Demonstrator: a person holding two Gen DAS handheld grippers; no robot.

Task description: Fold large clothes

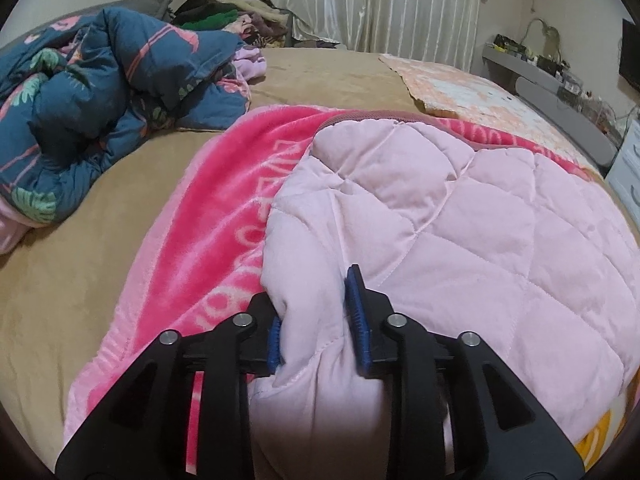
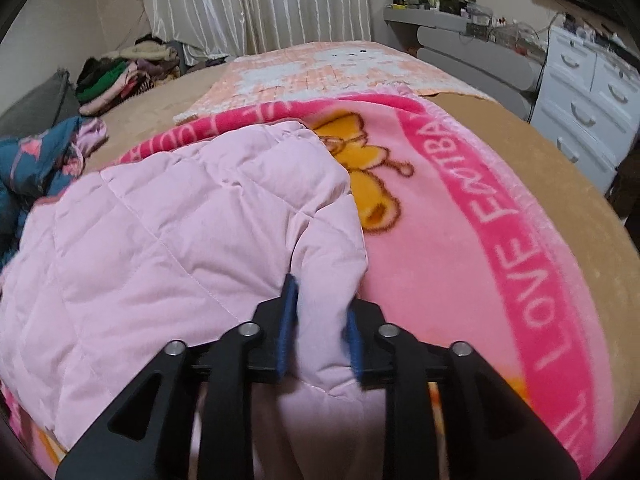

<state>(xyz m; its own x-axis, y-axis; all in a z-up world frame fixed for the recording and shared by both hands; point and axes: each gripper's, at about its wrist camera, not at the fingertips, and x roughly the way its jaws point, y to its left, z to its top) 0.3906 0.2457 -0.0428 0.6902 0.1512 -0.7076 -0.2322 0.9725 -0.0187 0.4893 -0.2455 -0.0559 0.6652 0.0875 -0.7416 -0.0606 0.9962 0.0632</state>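
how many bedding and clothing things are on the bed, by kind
quilted pink garment: 1
pink fleece blanket: 1
peach patterned cover: 1
blue floral duvet: 1
pile of clothes: 1
Total: 5

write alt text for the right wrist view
The right gripper has a fold of a pale pink quilted garment between its blue pads, over a pink cartoon fleece blanket on a tan bed. Curtains and white drawers stand behind.
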